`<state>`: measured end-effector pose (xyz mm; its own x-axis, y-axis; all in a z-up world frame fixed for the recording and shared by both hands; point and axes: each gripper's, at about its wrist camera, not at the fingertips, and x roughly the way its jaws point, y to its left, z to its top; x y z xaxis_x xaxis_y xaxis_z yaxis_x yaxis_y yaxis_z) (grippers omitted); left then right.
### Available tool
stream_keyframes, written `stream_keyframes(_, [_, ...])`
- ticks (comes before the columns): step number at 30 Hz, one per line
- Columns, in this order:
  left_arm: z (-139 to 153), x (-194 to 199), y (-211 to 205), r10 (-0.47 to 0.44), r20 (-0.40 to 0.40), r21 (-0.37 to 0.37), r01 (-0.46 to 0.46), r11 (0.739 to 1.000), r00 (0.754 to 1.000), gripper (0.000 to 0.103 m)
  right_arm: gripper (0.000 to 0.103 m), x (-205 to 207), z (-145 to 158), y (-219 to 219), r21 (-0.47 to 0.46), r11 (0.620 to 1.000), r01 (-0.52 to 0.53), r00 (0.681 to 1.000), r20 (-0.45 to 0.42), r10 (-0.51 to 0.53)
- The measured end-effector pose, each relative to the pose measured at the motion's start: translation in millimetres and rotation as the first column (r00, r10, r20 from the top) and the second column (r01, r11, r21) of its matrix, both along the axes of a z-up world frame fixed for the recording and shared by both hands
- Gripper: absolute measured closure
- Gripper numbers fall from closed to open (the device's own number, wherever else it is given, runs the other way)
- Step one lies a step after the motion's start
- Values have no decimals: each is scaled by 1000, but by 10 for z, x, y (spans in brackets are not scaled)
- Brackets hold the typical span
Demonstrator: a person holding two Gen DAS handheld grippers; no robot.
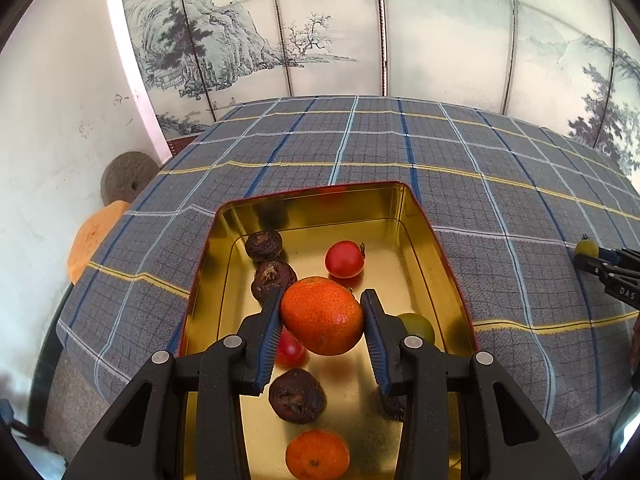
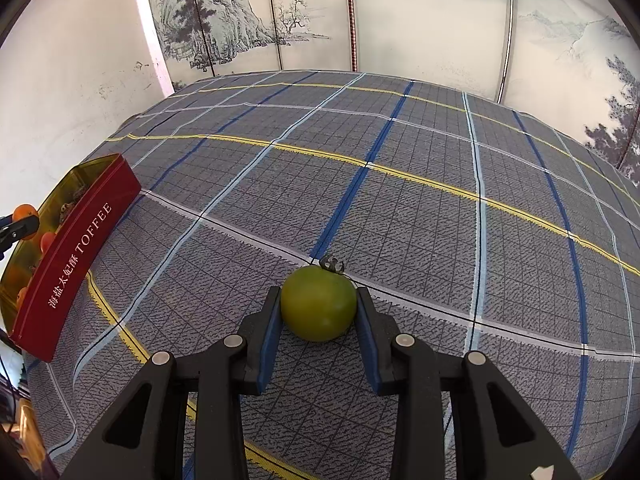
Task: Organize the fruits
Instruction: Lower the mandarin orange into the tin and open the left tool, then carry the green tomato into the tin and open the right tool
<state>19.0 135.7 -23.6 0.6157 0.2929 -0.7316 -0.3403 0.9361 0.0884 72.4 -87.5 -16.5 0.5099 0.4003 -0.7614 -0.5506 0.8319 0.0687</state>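
While fruits crowd the tin (image 1: 436, 240), plaid cloth (image 2: 400, 208) lies bare.

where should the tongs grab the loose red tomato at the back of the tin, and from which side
Grip the red tomato across its round middle, coming from above: the gold tin walls block a side approach. Set the fingers clear of the stem on its right and the dark wrinkled fruit to its left.

Left hand-held gripper (image 1: 322, 316) clamped, angled downward; right hand-held gripper (image 2: 318, 309) likewise.
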Motion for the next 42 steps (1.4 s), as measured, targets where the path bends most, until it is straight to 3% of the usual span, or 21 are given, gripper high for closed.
stream_keyframes(8, [-37, 44, 36, 10, -14, 6, -10, 1000, 1000, 59, 71, 0, 0, 0, 0, 1000, 0, 1000, 0, 0])
stream_keyframes(15, [41, 19, 25, 28, 22, 66, -29, 997, 999, 36, 71, -2, 2, 1, -1, 1000, 0, 1000, 1, 0])
stream_keyframes(32, [256, -368, -174, 42, 53, 75, -46, 996, 998, 32, 71, -85, 7, 5, 34, 999, -10, 1000, -14, 10])
stream_keyframes(42, [289, -513, -151, 76, 64, 71, -81, 994, 995, 31, 71, -528, 317, 295, 115, 985, -125, 992, 5, 125])
